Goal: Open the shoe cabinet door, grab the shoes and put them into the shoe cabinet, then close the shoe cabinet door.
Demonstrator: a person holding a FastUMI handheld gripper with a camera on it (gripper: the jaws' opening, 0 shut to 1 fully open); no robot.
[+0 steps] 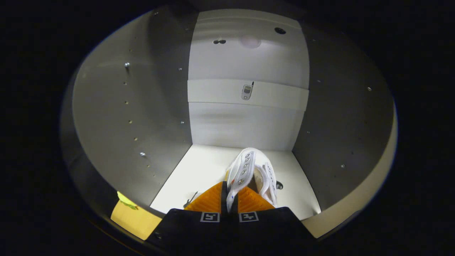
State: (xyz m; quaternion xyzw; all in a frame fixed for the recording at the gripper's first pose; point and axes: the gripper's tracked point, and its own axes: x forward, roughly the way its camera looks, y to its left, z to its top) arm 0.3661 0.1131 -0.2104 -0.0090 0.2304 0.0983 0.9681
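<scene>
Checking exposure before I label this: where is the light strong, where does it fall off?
Gripper view: the cabinet floor and back panel are brightly lit; both side walls sit in grey shadow; fisheye bends the edges; the white shoe, pinched between the closed fingers, stays sharp.

Smooth matt cabinet panels (245, 124), perforated cloth-like shoe (249, 167), tongs (229, 202) clamping it
</scene>
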